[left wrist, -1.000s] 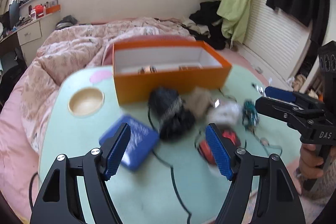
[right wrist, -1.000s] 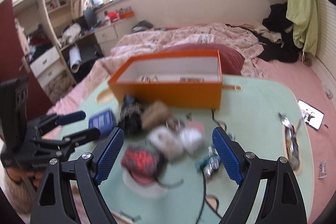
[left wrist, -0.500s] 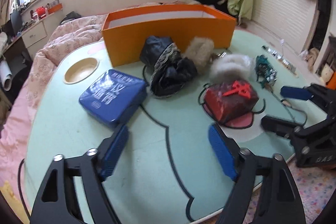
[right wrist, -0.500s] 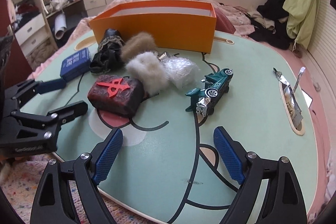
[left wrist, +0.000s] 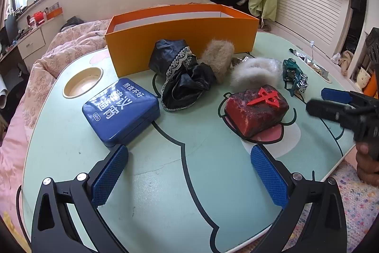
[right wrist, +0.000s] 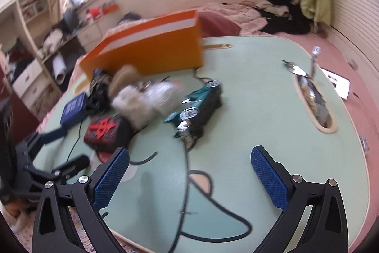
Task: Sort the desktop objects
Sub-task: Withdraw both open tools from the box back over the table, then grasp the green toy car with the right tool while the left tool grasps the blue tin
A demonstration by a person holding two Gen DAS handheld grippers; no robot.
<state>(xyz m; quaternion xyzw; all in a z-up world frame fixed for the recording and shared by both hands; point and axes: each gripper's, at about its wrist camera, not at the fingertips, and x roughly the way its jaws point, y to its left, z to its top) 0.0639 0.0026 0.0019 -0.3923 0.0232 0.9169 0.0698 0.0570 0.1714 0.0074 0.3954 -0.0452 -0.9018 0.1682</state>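
Both tongs hang over the near edge of the pale green tabletop (left wrist: 165, 181), and neither has hold of anything. The left tongs (left wrist: 189, 172) are spreading wide, only bare tabletop between the blue pads; the right tongs (right wrist: 189, 173) are widening too, likewise with nothing between them. An orange box (left wrist: 180, 44) stands open at the far edge. In front of it, touching one another, lie black lace-trimmed cloth (left wrist: 182, 80), a tan fur piece (left wrist: 219, 56) and a white fur piece (left wrist: 254, 71). A blue tin (left wrist: 120, 108) sits toward the left edge, a dark red block (left wrist: 257, 108) nearer the middle, a green toy car (right wrist: 199, 110) toward the right.
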